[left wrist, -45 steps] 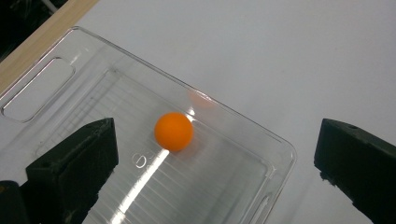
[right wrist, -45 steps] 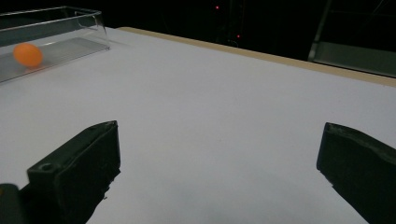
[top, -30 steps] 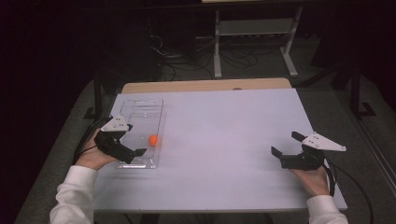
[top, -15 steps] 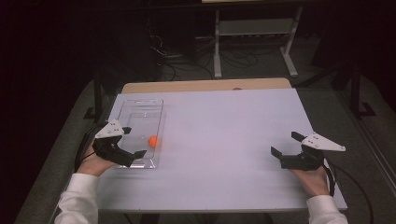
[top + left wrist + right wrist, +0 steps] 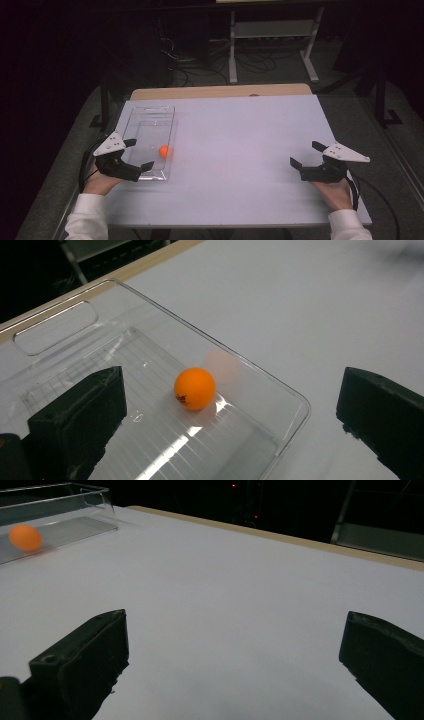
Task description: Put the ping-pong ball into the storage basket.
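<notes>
The orange ball [image 5: 195, 388] lies inside the clear plastic tray [image 5: 134, 123] on the left part of the white table [image 5: 240, 150], close to the tray's right wall and nearer to its near end. It is small, round and smooth, with a little dark print low on its side. I think the walls of the tray are what keeps it from rolling away over the table.

My left gripper [image 5: 134, 158] is at the near end of the tray, wide open and holding nothing; one jaw is over the tray and the other outside its right wall, so the ball is ahead between them.

My right gripper [image 5: 306, 154] rests far to the right, also wide open and empty, well apart from the tray.
</notes>
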